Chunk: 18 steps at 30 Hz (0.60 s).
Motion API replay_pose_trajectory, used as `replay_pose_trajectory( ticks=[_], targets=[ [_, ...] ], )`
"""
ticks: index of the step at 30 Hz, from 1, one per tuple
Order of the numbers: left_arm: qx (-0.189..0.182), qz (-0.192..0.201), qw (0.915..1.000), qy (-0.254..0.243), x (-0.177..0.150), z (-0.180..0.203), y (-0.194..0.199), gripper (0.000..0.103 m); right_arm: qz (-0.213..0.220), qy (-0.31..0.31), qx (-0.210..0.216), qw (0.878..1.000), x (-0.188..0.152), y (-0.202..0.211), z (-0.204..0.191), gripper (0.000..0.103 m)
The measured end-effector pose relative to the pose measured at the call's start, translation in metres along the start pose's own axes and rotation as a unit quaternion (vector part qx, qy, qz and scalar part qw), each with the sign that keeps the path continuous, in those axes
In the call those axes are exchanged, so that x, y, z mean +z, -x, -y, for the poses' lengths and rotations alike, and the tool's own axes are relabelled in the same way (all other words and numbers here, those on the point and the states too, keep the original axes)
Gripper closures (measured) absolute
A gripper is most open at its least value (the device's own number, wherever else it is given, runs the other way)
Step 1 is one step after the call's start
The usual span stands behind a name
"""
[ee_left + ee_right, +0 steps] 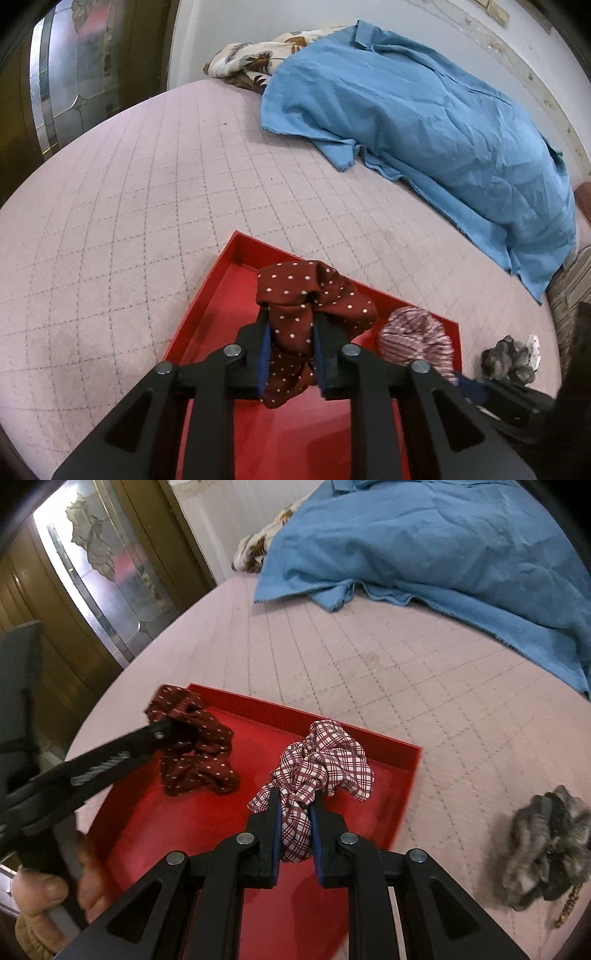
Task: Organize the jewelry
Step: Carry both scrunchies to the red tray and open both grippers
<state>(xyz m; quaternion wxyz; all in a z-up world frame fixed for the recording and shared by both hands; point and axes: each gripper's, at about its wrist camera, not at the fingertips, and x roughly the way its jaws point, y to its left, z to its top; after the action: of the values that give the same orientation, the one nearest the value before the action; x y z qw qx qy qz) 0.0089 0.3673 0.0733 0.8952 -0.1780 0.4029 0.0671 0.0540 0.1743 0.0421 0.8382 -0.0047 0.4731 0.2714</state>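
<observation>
A red tray point(207, 291) point(402, 760) lies on the pink quilted bed. My left gripper point(290, 321) is shut on a dark red dotted scrunchie point(314, 295) and holds it over the tray's left part; it also shows in the right wrist view point(195, 753), with the left gripper point(162, 731) coming in from the left. My right gripper point(294, 801) is shut on a red-and-white plaid scrunchie point(325, 764) over the tray's middle; that scrunchie also shows in the left wrist view point(417, 339). A grey furry scrunchie point(546, 845) point(509, 358) lies on the bed right of the tray.
A blue cloth point(424, 122) point(424, 535) covers the far right of the bed, with a floral blanket point(255, 55) behind it. A wooden door with patterned glass point(92, 576) stands at the left. A thin gold chain point(567, 904) lies by the grey scrunchie.
</observation>
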Motion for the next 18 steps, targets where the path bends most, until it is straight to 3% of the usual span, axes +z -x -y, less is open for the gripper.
replay_pose_trajectory(
  ticks=[3,8,18],
  targets=[
    [-0.005,0.004,1.0,0.002,0.0,-0.001,0.002,0.072,-0.005,-0.005,0.0,1.0,0.003,-0.009,-0.002,0.086],
    [-0.013,0.019,0.9996,0.013,0.002,-0.005,0.01,0.052,0.0,-0.003,-0.003,1.0,0.003,-0.009,-0.006,0.067],
    [-0.007,0.02,0.9998,0.005,-0.003,-0.001,0.017,0.046,0.021,0.001,-0.008,1.0,-0.005,0.019,-0.004,0.06]
  ],
)
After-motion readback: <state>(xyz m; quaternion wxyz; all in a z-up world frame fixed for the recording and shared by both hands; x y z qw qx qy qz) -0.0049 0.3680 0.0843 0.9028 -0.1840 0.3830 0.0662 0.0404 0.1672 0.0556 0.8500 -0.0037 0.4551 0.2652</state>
